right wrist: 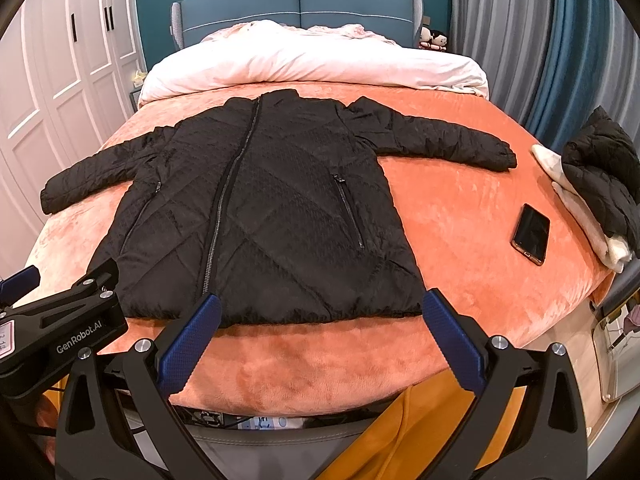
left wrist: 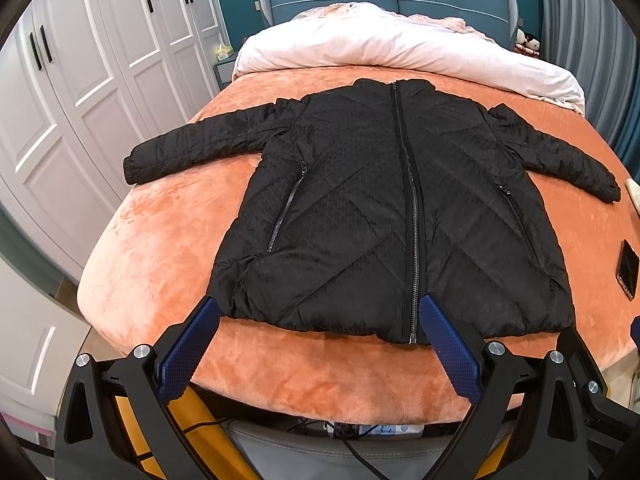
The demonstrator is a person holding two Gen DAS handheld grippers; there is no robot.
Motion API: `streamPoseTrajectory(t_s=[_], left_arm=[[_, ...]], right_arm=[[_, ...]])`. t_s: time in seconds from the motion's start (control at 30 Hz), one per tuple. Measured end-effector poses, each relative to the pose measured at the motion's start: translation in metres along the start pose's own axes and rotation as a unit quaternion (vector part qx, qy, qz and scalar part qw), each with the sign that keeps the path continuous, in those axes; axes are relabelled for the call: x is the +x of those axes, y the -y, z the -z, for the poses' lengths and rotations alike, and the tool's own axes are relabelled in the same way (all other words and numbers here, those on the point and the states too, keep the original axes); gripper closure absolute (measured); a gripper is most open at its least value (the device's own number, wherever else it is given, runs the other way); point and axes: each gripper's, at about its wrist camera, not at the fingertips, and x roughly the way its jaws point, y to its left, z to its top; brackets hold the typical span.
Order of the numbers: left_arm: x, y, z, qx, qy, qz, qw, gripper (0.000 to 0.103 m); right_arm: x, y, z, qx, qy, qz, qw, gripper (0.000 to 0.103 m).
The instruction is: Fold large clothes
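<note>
A black quilted jacket (left wrist: 360,208) (right wrist: 280,216) lies flat and zipped on the orange bedspread (left wrist: 168,240) (right wrist: 460,208), both sleeves spread out sideways, hem toward me. My left gripper (left wrist: 320,312) hovers open over the hem's left half, its blue pads wide apart and holding nothing. My right gripper (right wrist: 320,308) is open too, just short of the hem's right half, with nothing between its fingers. The left gripper's black body (right wrist: 60,332) shows at the lower left of the right wrist view.
A dark phone (right wrist: 531,234) (left wrist: 627,269) lies on the bedspread right of the jacket. A folded black garment on white cloth (right wrist: 600,184) sits at the bed's right edge. A white duvet (left wrist: 400,52) is heaped by the blue headboard. White wardrobes (left wrist: 80,92) stand left, curtains right.
</note>
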Motion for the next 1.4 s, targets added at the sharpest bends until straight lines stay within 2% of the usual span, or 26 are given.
streamPoseTrajectory(t_s=[0.1,0.2,0.3,0.4,0.53,0.6,0.63,0.7,0.8,0.83,0.87,0.9,0.93,1.0,1.1,1.2,1.3,1.4], left_arm=[[0.005,0.0,0.0,0.0,-0.002,0.015,0.9999,0.006],[0.01,-0.016,-0.011,-0.028,0.013,0.019,0.9993,0.006],[0.016,-0.037,-0.026,-0.061,0.025,0.02,0.9976,0.005],[0.025,-0.057,-0.044,-0.086,0.042,-0.003,0.9954,0.005],[0.038,-0.057,-0.059,-0.08,0.048,-0.025,0.9953,0.005],[0.048,-0.052,-0.065,-0.077,0.042,-0.031,0.9957,0.005],[0.054,-0.046,-0.068,-0.073,0.037,-0.032,0.9961,0.005],[0.065,-0.033,-0.075,-0.059,0.032,-0.036,0.9971,0.005],[0.08,-0.013,-0.085,-0.039,0.027,-0.035,0.9982,0.005],[0.086,-0.006,-0.089,-0.034,0.026,-0.032,0.9985,0.005],[0.09,-0.001,-0.093,-0.032,0.024,-0.031,0.9987,0.005],[0.098,0.007,-0.097,-0.029,0.021,-0.028,0.999,0.005],[0.103,0.013,-0.1,-0.028,0.019,-0.024,0.9991,0.005],[0.115,0.024,-0.107,-0.024,0.015,-0.019,0.9994,0.005],[0.135,0.043,-0.119,-0.013,0.012,-0.014,0.9998,0.005],[0.151,0.053,-0.13,-0.007,0.013,-0.017,0.9997,0.005],[0.169,0.056,-0.141,-0.007,0.014,-0.022,0.9996,0.005],[0.183,0.053,-0.148,-0.006,0.013,-0.027,0.9995,0.005]], right_arm=[[0.004,0.002,-0.001,-0.012,0.01,-0.008,1.0,0.005],[0.017,0.026,-0.006,-0.005,0.04,-0.014,0.999,0.005],[0.042,0.078,-0.022,0.033,0.051,0.022,0.998,0.005],[0.057,0.122,-0.035,0.061,0.064,0.045,0.995,0.005],[0.078,0.173,-0.041,0.099,0.101,0.022,0.99,0.005],[0.087,0.188,-0.044,0.111,0.116,0.024,0.987,0.005],[0.095,0.204,-0.048,0.138,0.118,0.024,0.983,0.005],[0.113,0.24,-0.056,0.215,0.118,0.012,0.969,0.005],[0.143,0.305,-0.06,0.354,0.14,-0.005,0.925,0.005],[0.157,0.326,-0.063,0.397,0.148,-0.013,0.906,0.005],[0.17,0.34,-0.066,0.421,0.149,-0.02,0.895,0.005],[0.186,0.351,-0.073,0.434,0.144,-0.022,0.889,0.005],[0.198,0.357,-0.078,0.435,0.139,-0.021,0.889,0.005],[0.225,0.364,-0.096,0.423,0.123,-0.011,0.897,0.005],[0.273,0.361,-0.135,0.36,0.094,-0.007,0.928,0.005],[0.303,0.355,-0.153,0.322,0.068,-0.002,0.944,0.005],[0.336,0.355,-0.166,0.32,0.053,-0.013,0.946,0.005],[0.358,0.357,-0.174,0.341,0.048,-0.035,0.938,0.005]])
